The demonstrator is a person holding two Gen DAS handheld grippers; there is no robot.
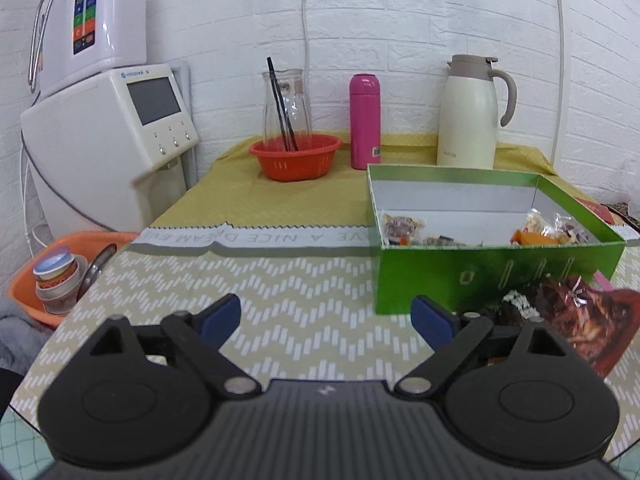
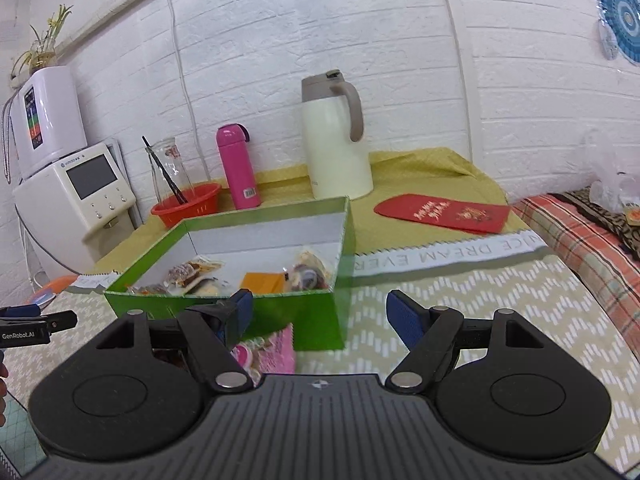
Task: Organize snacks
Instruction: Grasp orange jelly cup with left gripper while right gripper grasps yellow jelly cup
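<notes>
Several snacks (image 2: 200, 276) lie in the box (image 2: 224, 312); two packets (image 1: 580, 320) wait before it. Both grippers (image 1: 326, 320) (image 2: 320, 316) gape empty.

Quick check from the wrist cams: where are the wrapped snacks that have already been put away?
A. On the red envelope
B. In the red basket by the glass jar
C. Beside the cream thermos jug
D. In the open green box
D: several wrapped snacks lie on the white floor of the open green box, while the red basket holds only the glass jar.
</notes>
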